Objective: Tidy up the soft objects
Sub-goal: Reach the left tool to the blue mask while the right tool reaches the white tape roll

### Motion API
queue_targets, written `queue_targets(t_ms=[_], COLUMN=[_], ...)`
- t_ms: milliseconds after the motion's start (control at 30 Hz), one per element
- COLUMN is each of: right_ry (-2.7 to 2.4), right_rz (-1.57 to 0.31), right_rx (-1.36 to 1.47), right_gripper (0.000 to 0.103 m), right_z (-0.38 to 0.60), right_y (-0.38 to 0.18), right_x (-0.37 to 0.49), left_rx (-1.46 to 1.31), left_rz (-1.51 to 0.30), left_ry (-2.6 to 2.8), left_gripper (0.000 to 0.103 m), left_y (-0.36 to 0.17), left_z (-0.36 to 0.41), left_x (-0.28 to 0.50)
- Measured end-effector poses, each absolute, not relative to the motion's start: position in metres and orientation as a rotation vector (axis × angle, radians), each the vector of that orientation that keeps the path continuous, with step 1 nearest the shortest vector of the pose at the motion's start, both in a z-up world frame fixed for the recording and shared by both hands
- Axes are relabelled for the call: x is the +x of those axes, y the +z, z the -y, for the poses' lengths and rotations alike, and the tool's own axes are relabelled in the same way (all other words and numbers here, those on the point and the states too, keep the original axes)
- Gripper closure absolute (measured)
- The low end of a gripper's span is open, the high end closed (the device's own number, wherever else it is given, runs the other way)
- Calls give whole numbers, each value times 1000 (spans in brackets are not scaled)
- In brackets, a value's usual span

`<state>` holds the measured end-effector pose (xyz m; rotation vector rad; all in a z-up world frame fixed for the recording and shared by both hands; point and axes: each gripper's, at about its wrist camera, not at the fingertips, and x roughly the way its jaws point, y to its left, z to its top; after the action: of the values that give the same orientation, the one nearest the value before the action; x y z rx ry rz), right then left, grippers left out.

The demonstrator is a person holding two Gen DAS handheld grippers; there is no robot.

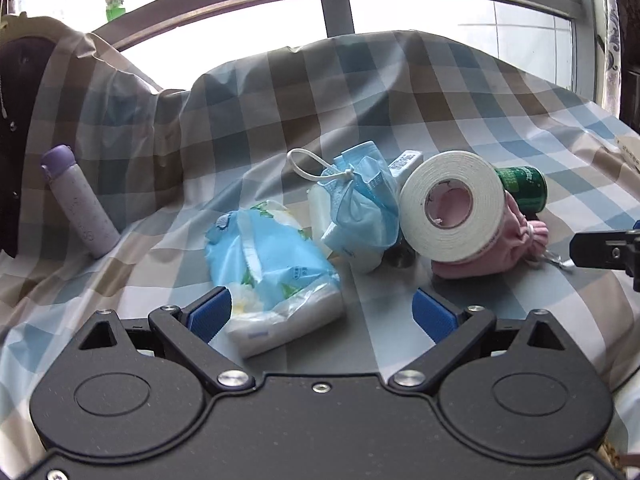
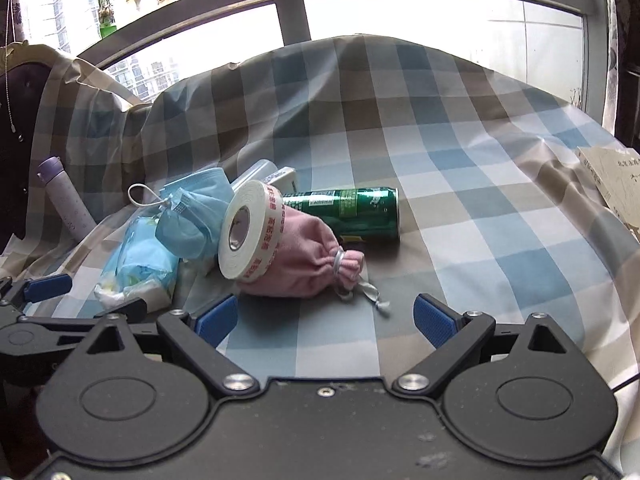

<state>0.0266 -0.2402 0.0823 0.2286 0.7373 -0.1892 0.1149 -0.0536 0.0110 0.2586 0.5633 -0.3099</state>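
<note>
While a heap of soft goods waits near the middle of a checked cloth point(image 2: 460, 200), both handheld grippers hang over its near edge with jaws spread wide and nothing between their blue pads. A pink drawstring pouch point(image 2: 304, 256) lies on its side, its gathered neck and silver cord trailing toward the right gripper point(image 2: 326, 322), which sits just short of it. A white roll of foam tape point(image 2: 250, 232) with red lettering leans on edge against the pouch, and a crumpled blue face mask point(image 2: 192, 216) with a white loop is piled against the roll's other side, on top of a clear plastic container that is mostly hidden. A torn blue tissue pack point(image 1: 272, 272), white sheets showing at its open end, lies nearest the left gripper point(image 1: 322, 316), with one corner reaching just beside that gripper's left pad without being pinched. Behind the pouch, a green drink can point(image 2: 352, 212) rests on its side, touching the pink fabric. Well apart at the left, a lavender flask point(image 1: 78, 204) leans against the draped cloth where it rises over a chair back. A printed paper point(image 2: 616, 184) lies at the cloth's far right edge. From the right wrist view, the left gripper's arm shows at the lower left. Bright window panes point(image 2: 400, 12) and a dark frame fill the background, with small plants on the sill.
</note>
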Motion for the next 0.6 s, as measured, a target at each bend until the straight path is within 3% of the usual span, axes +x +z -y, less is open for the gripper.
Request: queue_targets(t_ms=[600], right_ry=[-189], right_rz=[-724], right_rx=[-33], right_gripper=[8], right_z=[207], right_y=[66], right_x=[121], left_rx=[428], left_rz=[-530], left_ry=[-435], left_gripper=[8], left_y=[-34], left_z=[79], left_x=[107])
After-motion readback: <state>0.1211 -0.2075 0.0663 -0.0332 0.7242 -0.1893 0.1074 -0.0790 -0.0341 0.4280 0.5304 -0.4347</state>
